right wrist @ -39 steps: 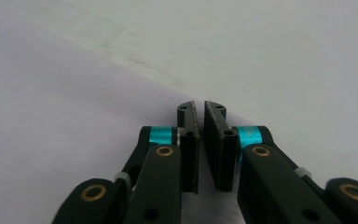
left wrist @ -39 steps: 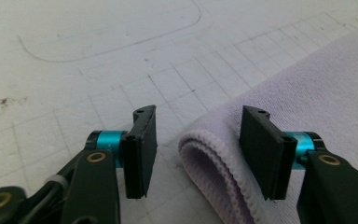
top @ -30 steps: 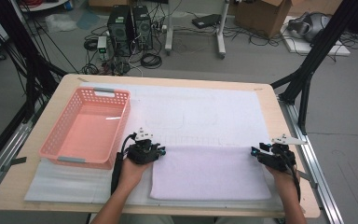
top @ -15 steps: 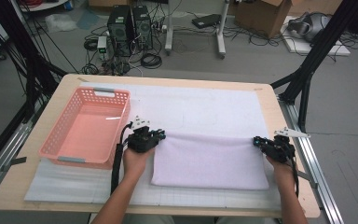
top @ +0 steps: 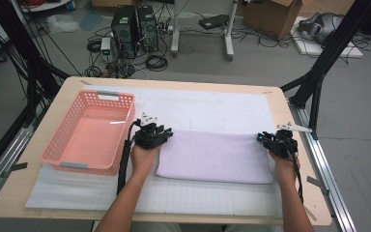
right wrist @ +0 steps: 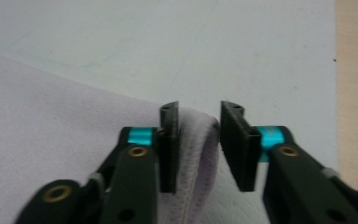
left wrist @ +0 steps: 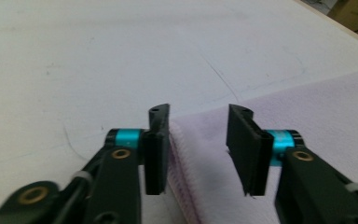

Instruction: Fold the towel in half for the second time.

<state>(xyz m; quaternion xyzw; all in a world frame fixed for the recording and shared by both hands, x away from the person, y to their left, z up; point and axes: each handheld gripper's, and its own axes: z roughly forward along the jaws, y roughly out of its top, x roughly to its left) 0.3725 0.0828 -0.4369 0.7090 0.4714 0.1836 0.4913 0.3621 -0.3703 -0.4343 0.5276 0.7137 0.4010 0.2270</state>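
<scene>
A pale lilac folded towel lies flat on the white mat. My left gripper is at its far left corner, my right gripper at its far right corner. In the left gripper view the jaws have just been opening; the towel's layered edge lies between them against the left pad and clear of the right pad. In the right gripper view the jaws have also just been opening, and the towel's rounded fold sits loose between them.
A pink plastic basket stands empty on the left of the wooden table, close to my left hand. The mat runs bare beyond the towel's far edge. Black frame legs, cables and computer cases stand on the floor behind.
Both hands have moved away from the person's side of the table, and the towel has slid that way with them, so it lies nearer the middle of the mat.
</scene>
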